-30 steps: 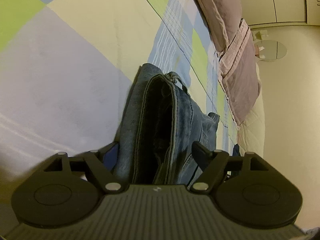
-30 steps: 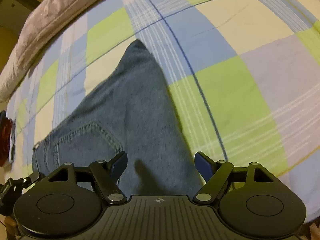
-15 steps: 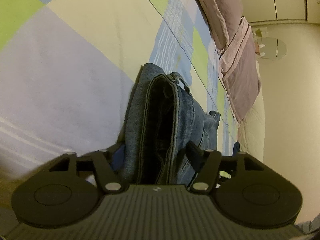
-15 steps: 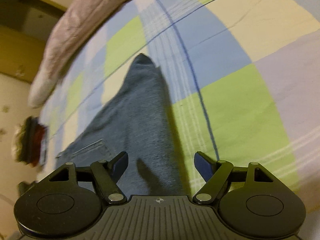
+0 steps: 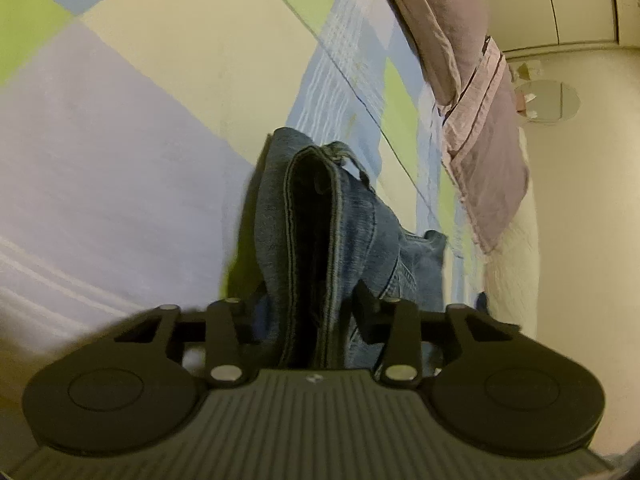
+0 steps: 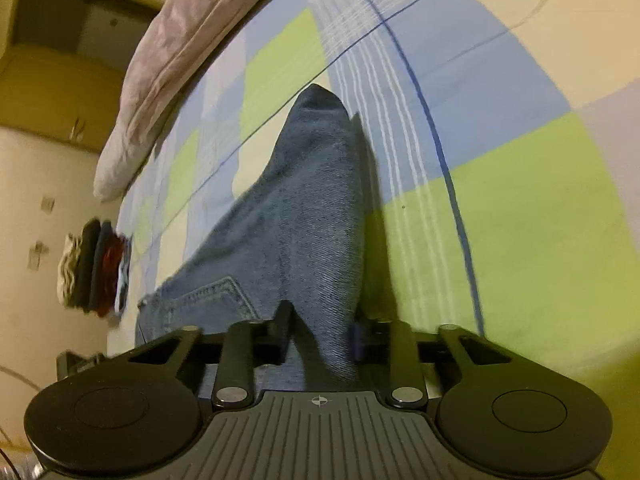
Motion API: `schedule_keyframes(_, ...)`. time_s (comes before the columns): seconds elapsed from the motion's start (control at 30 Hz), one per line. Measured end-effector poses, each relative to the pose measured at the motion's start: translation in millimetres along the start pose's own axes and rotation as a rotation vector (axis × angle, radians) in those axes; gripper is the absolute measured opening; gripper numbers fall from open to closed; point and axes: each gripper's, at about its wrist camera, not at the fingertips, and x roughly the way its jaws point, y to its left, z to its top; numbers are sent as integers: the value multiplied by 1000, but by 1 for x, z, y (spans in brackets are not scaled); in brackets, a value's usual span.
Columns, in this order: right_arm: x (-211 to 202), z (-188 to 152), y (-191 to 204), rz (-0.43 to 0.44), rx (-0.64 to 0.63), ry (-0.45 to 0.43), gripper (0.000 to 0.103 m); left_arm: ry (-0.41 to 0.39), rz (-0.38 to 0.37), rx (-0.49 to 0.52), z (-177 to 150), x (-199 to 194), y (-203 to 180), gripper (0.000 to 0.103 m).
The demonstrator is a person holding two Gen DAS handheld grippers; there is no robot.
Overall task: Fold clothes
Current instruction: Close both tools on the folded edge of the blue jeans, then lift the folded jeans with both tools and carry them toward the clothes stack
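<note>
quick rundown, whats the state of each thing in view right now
jeans: gripped by both tongs, partly raised off the bed
left tongs: shut on the jeans' seamed edge
right tongs: shut on a denim fold
bedsheet: spread flat
pink quilt: bunched along the bed's edge
clothes pile: folded, stacked

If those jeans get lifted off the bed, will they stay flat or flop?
The jeans would likely flop: the denim already bunches between the right gripper. Layered seams at the left gripper suggest some weight. They probably won't slip, given the coarse weave.
</note>
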Motion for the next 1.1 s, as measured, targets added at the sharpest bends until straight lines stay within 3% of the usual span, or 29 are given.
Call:
schedule_keyframes(0.23, -24, -6, 57, -1, -1, -19, 14, -31, 37, 60, -6, -42, -39, 28)
schedule_keyframes(0.47, -36, -9, 146, 100, 17, 22, 14, -172, 83, 44, -2, -165, -70, 27)
schedule_keyframes(0.7, 2, -8, 260, 229, -34, 96, 14, -336, 111, 36, 24, -292, -67, 27)
schedule_keyframes(0.9, 64, -22, 370, 299, -102, 95, 14, -406, 92, 72, 86, -396, -19, 27)
schedule_keyframes(1.1, 155, -68, 482, 329, -46, 42, 14, -408, 86, 143, 186, -510, 48, 27)
